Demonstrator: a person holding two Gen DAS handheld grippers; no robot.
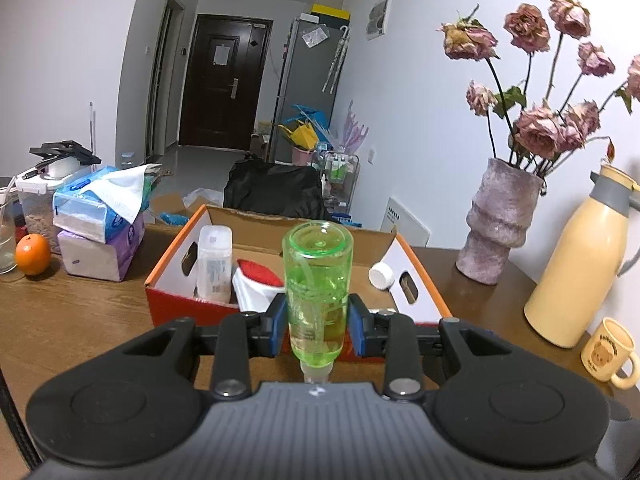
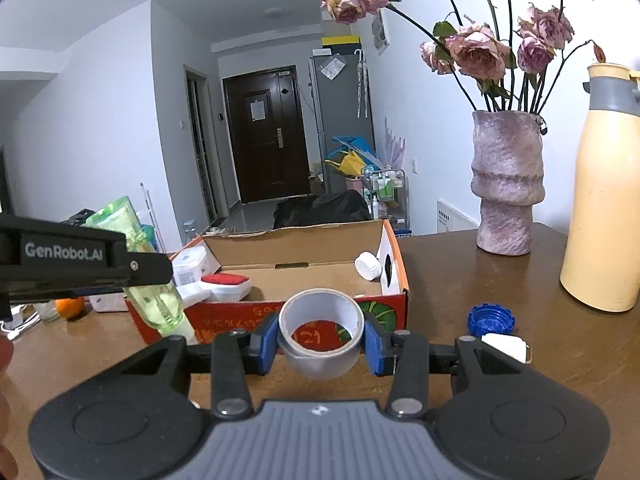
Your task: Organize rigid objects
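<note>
The left tongs (image 1: 318,330) are clamping a green bottle (image 1: 318,280), its long axis pointing base-first toward the cardboard box (image 1: 416,280) on the bench (image 1: 80,312). The right tongs (image 2: 320,344) are gripping a grey tape roll (image 2: 320,332), its hole facing the box.

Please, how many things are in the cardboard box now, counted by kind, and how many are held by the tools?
In the box:
Bottle: 1
Red-topped container: 1
White cap: 1
Held:
Green bottle: 1
Tape roll: 1
Total: 5

Translucent green bottle (image 1: 318,288), grey tape roll (image 2: 321,334), red-orange box (image 2: 396,276) at twelve o'clock, blue cap (image 2: 491,319), cream jug (image 1: 580,264).
</note>
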